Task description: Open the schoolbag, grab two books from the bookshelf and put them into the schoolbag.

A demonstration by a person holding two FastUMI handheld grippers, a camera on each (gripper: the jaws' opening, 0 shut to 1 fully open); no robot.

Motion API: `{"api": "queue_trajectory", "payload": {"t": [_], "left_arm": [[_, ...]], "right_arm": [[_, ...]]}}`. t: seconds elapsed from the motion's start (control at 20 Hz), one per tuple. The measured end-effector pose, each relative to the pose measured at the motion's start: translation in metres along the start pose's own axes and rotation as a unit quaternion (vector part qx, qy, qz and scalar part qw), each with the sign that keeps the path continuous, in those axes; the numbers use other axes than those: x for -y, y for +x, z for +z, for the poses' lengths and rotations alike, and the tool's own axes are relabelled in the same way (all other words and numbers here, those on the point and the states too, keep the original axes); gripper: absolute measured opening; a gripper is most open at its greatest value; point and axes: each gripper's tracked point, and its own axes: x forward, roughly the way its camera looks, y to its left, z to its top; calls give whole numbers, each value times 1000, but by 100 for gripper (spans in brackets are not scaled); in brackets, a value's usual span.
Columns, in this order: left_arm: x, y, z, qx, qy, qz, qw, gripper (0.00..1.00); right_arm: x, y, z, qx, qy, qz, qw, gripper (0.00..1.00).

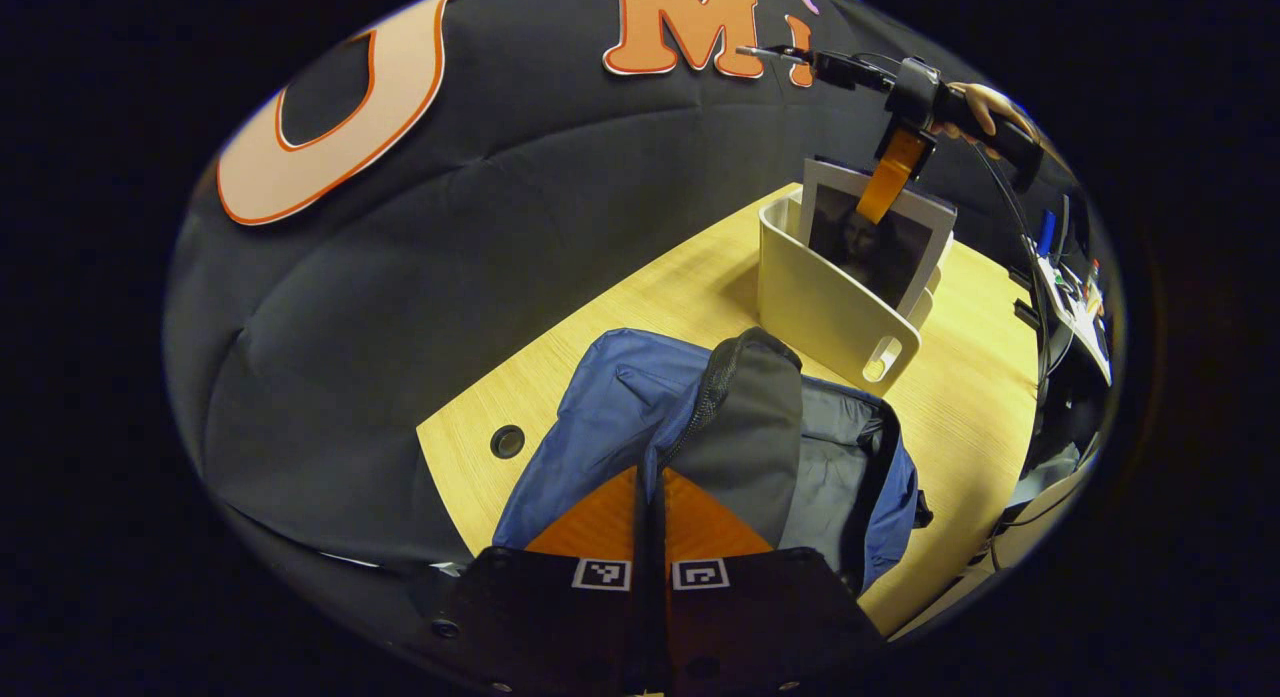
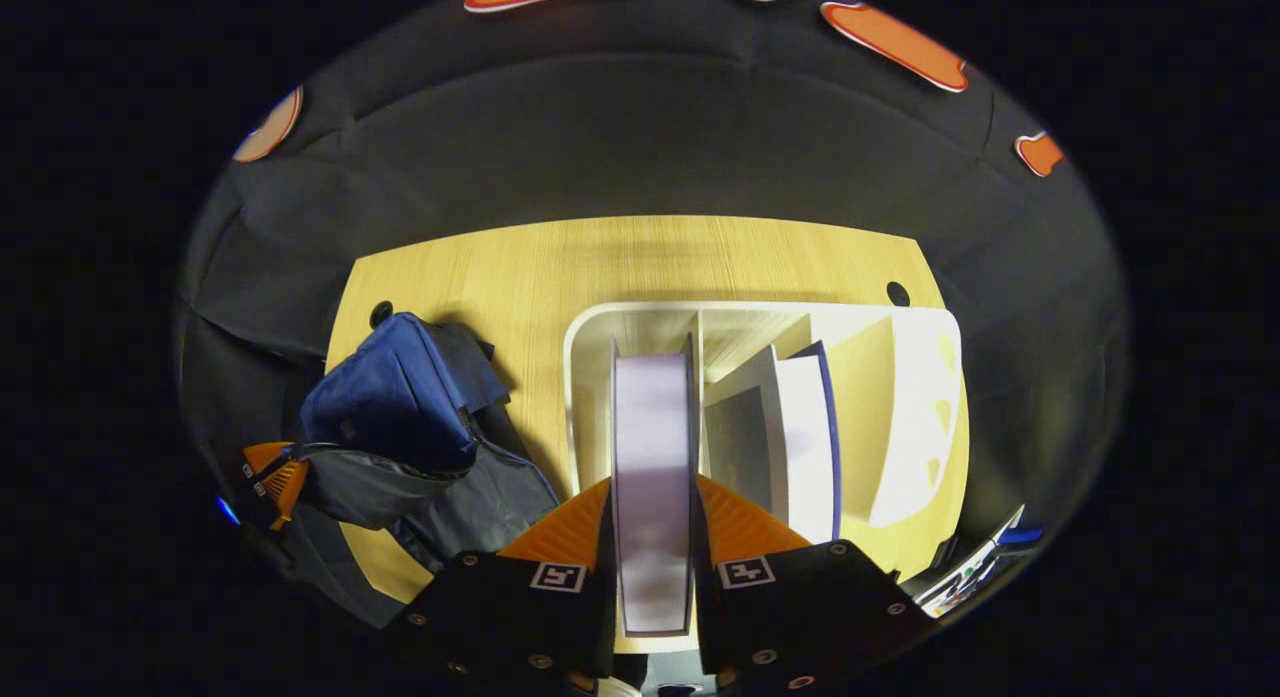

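The blue schoolbag point(image 1: 620, 407) lies unzipped on the wooden table point(image 1: 650, 297), its grey lining showing. My left gripper point(image 1: 650, 507) is shut on the edge of the bag's grey flap point(image 1: 750, 427) and holds it up. A white bookshelf point(image 1: 830, 307) stands behind the bag. My right gripper point(image 2: 652, 507) is shut on a book point(image 2: 652, 447) standing in the bookshelf point(image 2: 760, 317), one finger on each cover. From the left gripper view, that right gripper point(image 1: 895, 177) hangs over the picture-covered book point(image 1: 880, 242). A second book point(image 2: 800, 437) leans in the neighbouring slot. The schoolbag point(image 2: 390, 407) lies to the left, with the left gripper point(image 2: 275, 477) at its flap.
The table has a round cable hole point(image 1: 507, 441) near the bag and another point(image 2: 898, 293) behind the shelf. The black cloth wall runs along the far side. A hand point(image 1: 985, 107) holds the right gripper. Cluttered items point(image 1: 1075, 297) lie beyond the table's right edge.
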Motion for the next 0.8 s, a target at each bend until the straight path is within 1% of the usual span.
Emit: {"api": "queue_trajectory", "payload": {"t": [0.2, 0.4, 0.55, 0.65, 0.8], "left_arm": [[0, -1, 1, 2, -2, 5, 1000, 1], [2, 0, 0, 3, -8, 11, 1000, 1], [2, -3, 1, 5, -5, 17, 1000, 1], [3, -5, 3, 7, -5, 19, 1000, 1], [5, -6, 3, 5, -9, 22, 1000, 1]], "right_arm": [[10, -40, 10, 37, 9, -1, 999, 33], [16, -101, 15, 91, 11, 10, 996, 33], [12, -152, 8, 138, 29, 43, 989, 33], [16, -179, -6, 167, 40, 59, 983, 32], [15, -206, -32, 201, 54, 80, 975, 31]]}}
